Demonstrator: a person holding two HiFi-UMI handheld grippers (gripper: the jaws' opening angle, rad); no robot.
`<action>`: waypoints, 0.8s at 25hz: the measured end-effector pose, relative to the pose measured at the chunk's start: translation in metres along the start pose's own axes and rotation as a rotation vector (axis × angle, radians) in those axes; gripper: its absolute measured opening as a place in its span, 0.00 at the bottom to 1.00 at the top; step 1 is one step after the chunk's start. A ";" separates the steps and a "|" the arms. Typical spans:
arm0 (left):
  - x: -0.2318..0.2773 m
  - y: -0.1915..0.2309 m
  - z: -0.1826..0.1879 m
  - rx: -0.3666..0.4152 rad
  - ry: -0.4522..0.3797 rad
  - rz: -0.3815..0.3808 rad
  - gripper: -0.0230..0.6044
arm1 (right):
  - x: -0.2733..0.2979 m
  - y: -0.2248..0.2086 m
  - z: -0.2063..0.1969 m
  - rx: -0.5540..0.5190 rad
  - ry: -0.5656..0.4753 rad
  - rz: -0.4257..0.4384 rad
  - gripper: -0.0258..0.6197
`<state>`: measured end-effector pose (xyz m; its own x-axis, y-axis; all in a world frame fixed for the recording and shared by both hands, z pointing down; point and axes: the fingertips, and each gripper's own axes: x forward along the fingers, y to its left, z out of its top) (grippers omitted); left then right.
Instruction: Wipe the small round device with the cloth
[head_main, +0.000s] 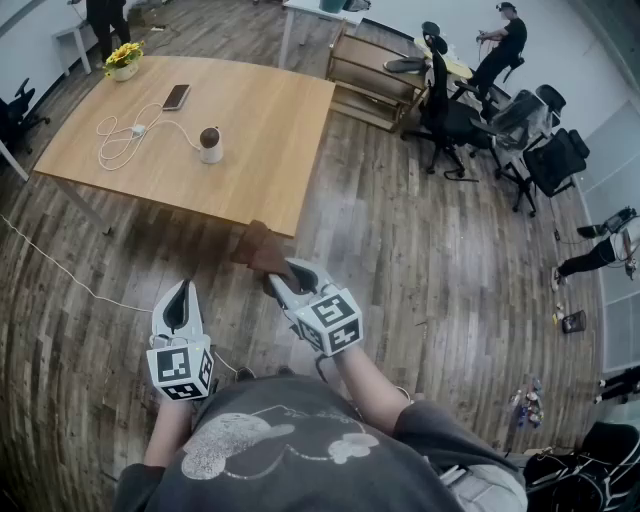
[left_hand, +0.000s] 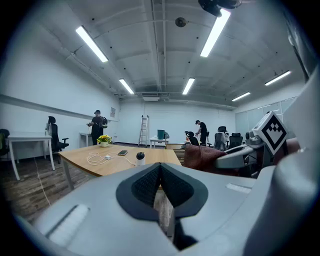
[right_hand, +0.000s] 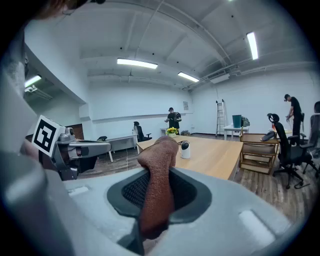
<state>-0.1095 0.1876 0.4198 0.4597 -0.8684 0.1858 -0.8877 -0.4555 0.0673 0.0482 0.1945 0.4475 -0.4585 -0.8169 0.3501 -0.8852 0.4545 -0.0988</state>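
Note:
The small round device (head_main: 210, 144) is white with a dark domed top and stands upright on the wooden table (head_main: 270, 130), far ahead of both grippers. It also shows small in the left gripper view (left_hand: 140, 158) and in the right gripper view (right_hand: 185, 149). My right gripper (head_main: 278, 272) is shut on a brown cloth (head_main: 257, 249), which sticks up between its jaws (right_hand: 159, 175). My left gripper (head_main: 180, 293) hangs lower left, its jaws closed on nothing (left_hand: 161, 187). Both are held over the floor, short of the table's near edge.
On the table lie a white cable with adapter (head_main: 125, 138), a phone (head_main: 176, 96) and a pot of yellow flowers (head_main: 123, 60). Office chairs (head_main: 455, 115) and a wooden rack (head_main: 372, 80) stand to the right. People stand at the far end of the room.

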 end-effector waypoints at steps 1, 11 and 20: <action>-0.001 0.002 -0.001 -0.002 0.003 -0.001 0.07 | 0.002 0.002 -0.001 0.002 0.005 -0.002 0.16; -0.012 0.035 -0.006 -0.028 0.007 0.033 0.07 | 0.006 0.016 -0.012 0.011 0.038 -0.026 0.16; -0.022 0.042 -0.026 -0.047 0.042 -0.004 0.07 | 0.004 0.029 -0.024 0.048 0.032 -0.078 0.16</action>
<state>-0.1579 0.1925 0.4438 0.4631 -0.8570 0.2261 -0.8863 -0.4487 0.1145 0.0231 0.2128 0.4686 -0.3862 -0.8370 0.3877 -0.9211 0.3722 -0.1142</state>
